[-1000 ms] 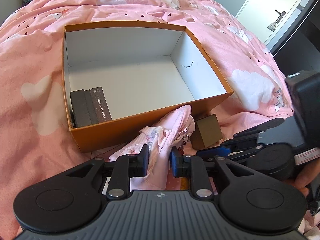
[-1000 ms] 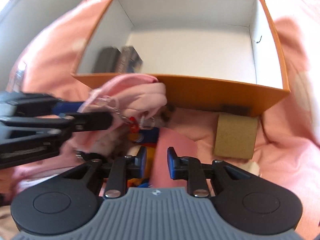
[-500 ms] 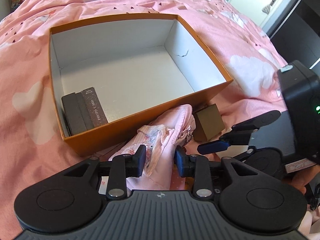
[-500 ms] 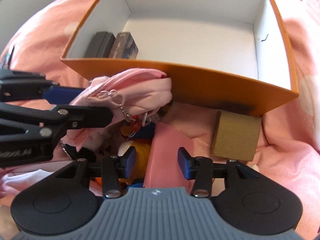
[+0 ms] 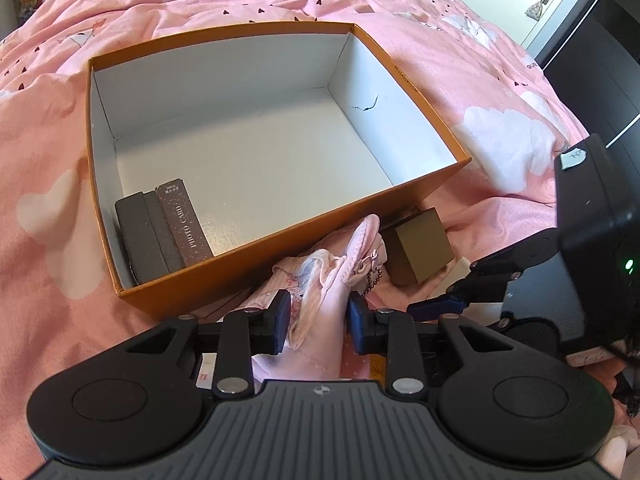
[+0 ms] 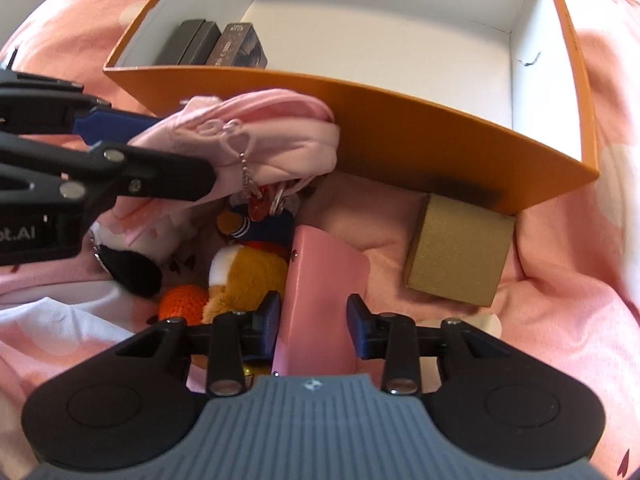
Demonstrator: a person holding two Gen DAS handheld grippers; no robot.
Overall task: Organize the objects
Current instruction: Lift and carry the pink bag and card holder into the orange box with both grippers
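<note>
An orange box (image 5: 288,236) with a white inside lies open on the pink bed; it also shows in the right wrist view (image 6: 420,132). Two dark card boxes (image 5: 164,232) stand in its near left corner. My left gripper (image 5: 318,322) is shut on a pink fabric pouch (image 5: 332,280) with a bead chain, held just in front of the box; the pouch also shows in the right wrist view (image 6: 260,136). My right gripper (image 6: 313,314) is open, its fingers on either side of a pink wallet (image 6: 320,300) without touching it.
A gold cube box (image 6: 456,248) sits by the orange box's near wall, also in the left wrist view (image 5: 420,250). Plush toys (image 6: 240,268), an orange ball (image 6: 182,300) and a black item (image 6: 128,268) lie left of the wallet. A door and dark furniture stand at far right.
My right gripper has opened wider and moved forward over the pink wallet. My left gripper has lifted the pouch a little while staying closed on it.
</note>
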